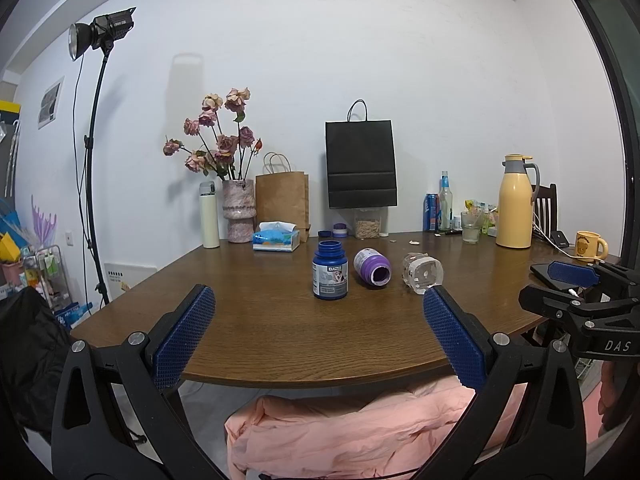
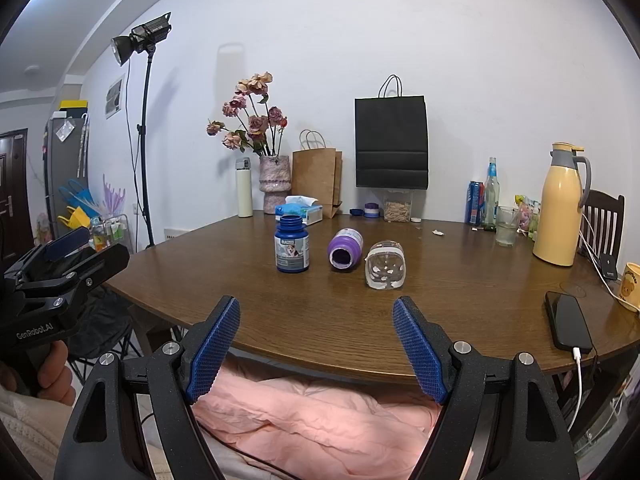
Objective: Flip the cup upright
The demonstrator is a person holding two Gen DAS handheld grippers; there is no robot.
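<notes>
A clear plastic cup (image 1: 422, 276) (image 2: 385, 270) lies on its side in the middle of the brown table (image 1: 280, 332) (image 2: 460, 312). Just left of it a purple bottle (image 1: 373, 268) (image 2: 345, 253) also lies on its side, its mouth towards me. Left of that, a dark blue bottle (image 1: 330, 275) (image 2: 291, 250) stands upright without a lid. My left gripper (image 1: 317, 291) is open near the table's front edge, short of the bottles. My right gripper (image 2: 316, 300) is open too, held back from the cup, with nothing between its fingers.
Along the wall stand a white flask (image 1: 209, 216), a vase of dried roses (image 1: 238, 210), a tissue box (image 1: 276, 237), paper bags (image 1: 361, 164) and a yellow jug (image 2: 562, 204). A charging phone (image 2: 568, 326) and a yellow mug (image 2: 631, 286) lie at the right. Pink cloth (image 2: 320, 420) is below the table edge.
</notes>
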